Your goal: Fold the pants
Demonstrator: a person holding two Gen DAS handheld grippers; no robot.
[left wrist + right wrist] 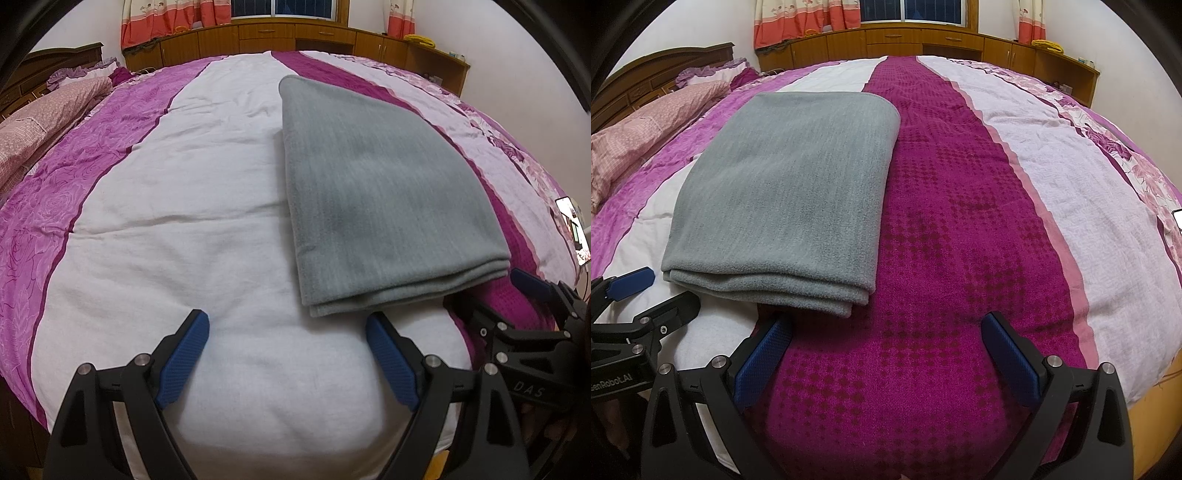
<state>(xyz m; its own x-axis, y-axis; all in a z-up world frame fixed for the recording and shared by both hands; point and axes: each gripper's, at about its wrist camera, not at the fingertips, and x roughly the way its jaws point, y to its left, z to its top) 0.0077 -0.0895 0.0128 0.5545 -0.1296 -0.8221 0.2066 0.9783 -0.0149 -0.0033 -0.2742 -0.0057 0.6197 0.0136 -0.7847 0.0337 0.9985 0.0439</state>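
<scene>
Left wrist view: the bed [184, 229] carries a quilt in white, pink and magenta stripes, and a broad bare white stripe lies open to the left of the pants and straight ahead of the tool. The grey pants [376, 192] lie folded into a flat stacked rectangle, spanning the white stripe and the magenta one, with the layered near edge facing the camera and the left edge running straight away toward the wooden cabinets [295, 40] at the far wall. The left gripper [288, 343] hangs over the white stripe with jaws spread wide and nothing between them; its right pad sits just short of the near edge of the pants, not touching. The right gripper [480, 291] shows at the lower right, beside the near right corner of the pants. A lit phone [572, 229] lies at the right edge of the bed. Right wrist view: the pants [790, 192] lie to the upper left, and the magenta stripe runs bare and open ahead and to the right. The right gripper [886, 339] stands with jaws wide apart and empty; its left pad sits just below the near right corner of the pants. The left gripper [657, 291] shows at the lower left, by the near left corner. Pillows [646, 129] lie at the far left by the headboard [665, 70].
</scene>
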